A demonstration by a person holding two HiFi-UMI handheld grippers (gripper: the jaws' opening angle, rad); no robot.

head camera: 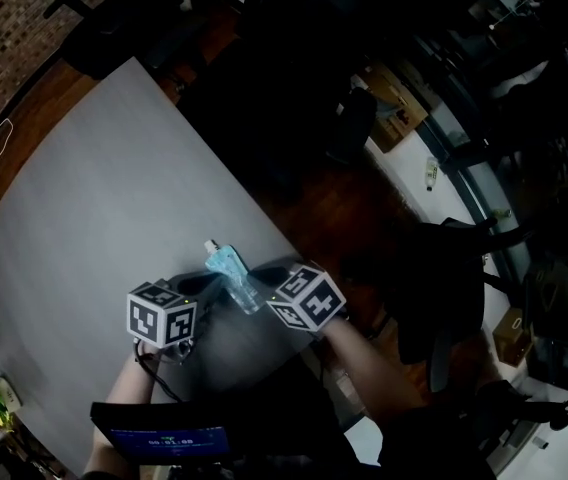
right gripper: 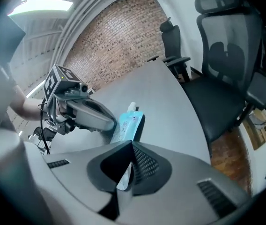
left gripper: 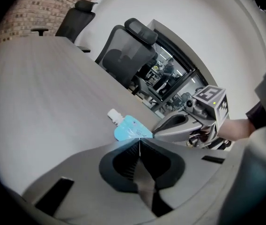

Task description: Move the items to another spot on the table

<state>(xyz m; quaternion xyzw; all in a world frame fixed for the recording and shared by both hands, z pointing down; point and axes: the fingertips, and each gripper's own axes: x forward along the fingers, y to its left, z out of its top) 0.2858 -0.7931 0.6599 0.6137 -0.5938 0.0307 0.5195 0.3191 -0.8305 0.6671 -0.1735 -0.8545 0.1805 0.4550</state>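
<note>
A light-blue spouted pouch (head camera: 229,268) with a white cap lies on the grey table (head camera: 94,218), near its right edge. Both grippers meet at it from the near side. My left gripper (head camera: 222,284) is shut, its tips (left gripper: 139,143) pinching the pouch's (left gripper: 128,128) near edge. From the other side my right gripper (head camera: 262,281) is shut on the pouch (right gripper: 129,123); in the right gripper view the pouch's film runs down between that gripper's tips (right gripper: 132,144). Each gripper view shows the other gripper against the pouch: the right one (left gripper: 158,131) and the left one (right gripper: 110,124).
The table's right edge (head camera: 264,213) runs close behind the pouch, with wooden floor and black office chairs (right gripper: 226,64) beyond it. More chairs (left gripper: 126,50) stand along the far side. A device with a lit screen (head camera: 164,438) sits near my left arm.
</note>
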